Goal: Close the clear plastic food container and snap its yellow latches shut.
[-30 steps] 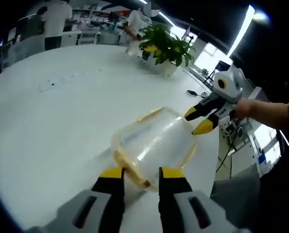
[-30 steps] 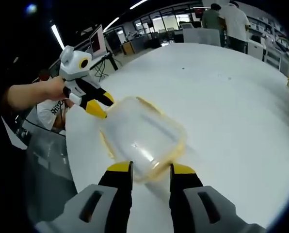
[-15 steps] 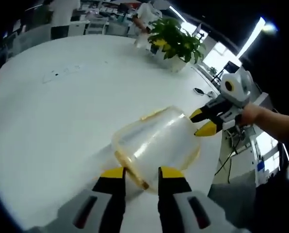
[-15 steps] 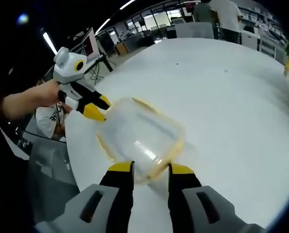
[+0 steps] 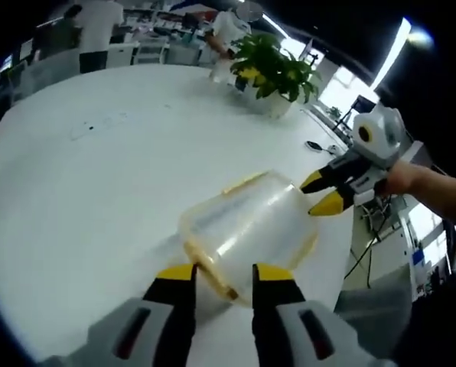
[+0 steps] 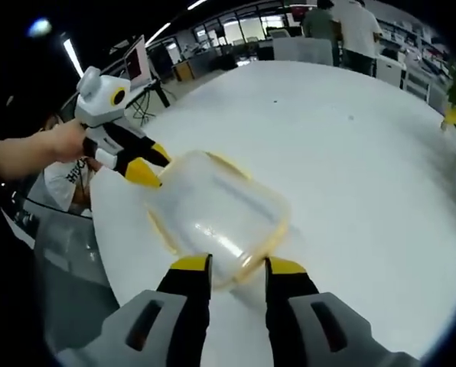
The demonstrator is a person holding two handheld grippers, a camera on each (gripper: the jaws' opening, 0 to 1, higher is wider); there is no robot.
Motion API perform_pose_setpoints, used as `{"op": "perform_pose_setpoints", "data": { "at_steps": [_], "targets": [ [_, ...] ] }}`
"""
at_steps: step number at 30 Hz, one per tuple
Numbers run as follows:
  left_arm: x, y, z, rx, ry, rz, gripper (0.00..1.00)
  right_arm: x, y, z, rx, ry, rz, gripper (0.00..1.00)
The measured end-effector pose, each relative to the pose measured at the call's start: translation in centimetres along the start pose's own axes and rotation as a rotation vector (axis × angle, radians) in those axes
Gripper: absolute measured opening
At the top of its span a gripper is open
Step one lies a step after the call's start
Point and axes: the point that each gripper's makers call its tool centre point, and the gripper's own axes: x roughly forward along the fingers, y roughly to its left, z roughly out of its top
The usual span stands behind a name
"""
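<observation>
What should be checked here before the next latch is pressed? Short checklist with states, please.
1. Clear container rests on the white table: ok.
2. Left gripper lined up at a container end, jaws apart: ok.
3. Right gripper lined up at the opposite end, jaws apart: ok.
4. Lid seated all round: cannot tell.
5. Yellow latches snapped down: cannot tell.
6. Potted plant well away from the work: ok.

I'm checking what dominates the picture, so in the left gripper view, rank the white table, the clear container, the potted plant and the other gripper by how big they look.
1. White table, by far the largest.
2. Clear container, near the camera.
3. Potted plant and right gripper: they look about alike, and the plant stands farther back, so I won't rank them.
</observation>
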Motion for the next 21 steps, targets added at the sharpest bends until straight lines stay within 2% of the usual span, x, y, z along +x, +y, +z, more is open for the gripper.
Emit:
{"op": "perform_pose_setpoints", "data": {
  "at_steps": [1,2,5,9,10,11,13,14,16,18,20,21],
  "targets": [
    [0.0,0.1,0.0,0.006,-0.005,0.009,0.22,0.0,0.0,0.0,-0.02,0.011,-0.006,0.25],
    [0.0,0.0,0.1,0.006,-0.003,0.016,0.22,-0.1,0.0,0.1,-0.077,0.029,-0.025,0.25],
    [-0.2,0.2,0.5,0.122,0.0,0.067,0.24,-0.2,0.0,0.3,-0.164,0.071,-0.064,0.27],
    [-0.4,0.2,0.9,0.217,0.005,0.103,0.28,-0.2,0.0,0.5,-0.262,0.09,-0.082,0.28],
    [-0.4,0.0,0.9,0.237,0.004,0.112,0.28,-0.3,0.0,0.6,-0.297,0.09,-0.084,0.27],
    [-0.5,0.0,0.9,0.238,0.004,0.117,0.29,-0.2,0.5,0.7,-0.375,0.092,-0.065,0.24],
    [-0.4,0.0,1.0,0.254,0.011,0.131,0.28,0.0,1.4,0.4,-0.438,0.113,-0.034,0.19],
    [-0.4,-0.2,1.0,0.268,0.016,0.132,0.28,-0.1,1.1,0.8,-0.495,0.111,-0.059,0.19],
    [-0.6,-0.2,1.1,0.315,0.038,0.156,0.28,0.0,1.3,0.8,-0.547,0.113,-0.038,0.18],
    [-0.5,-0.2,1.3,0.363,0.054,0.161,0.28,0.1,1.0,1.0,-0.523,0.106,-0.024,0.19],
    [-0.4,-0.5,1.6,0.455,0.074,0.162,0.26,0.2,0.4,1.4,-0.523,0.102,-0.018,0.21],
    [-0.4,-1.2,2.1,0.498,0.064,0.147,0.25,0.2,0.5,1.6,-0.537,0.092,-0.009,0.22]
  ]
}}
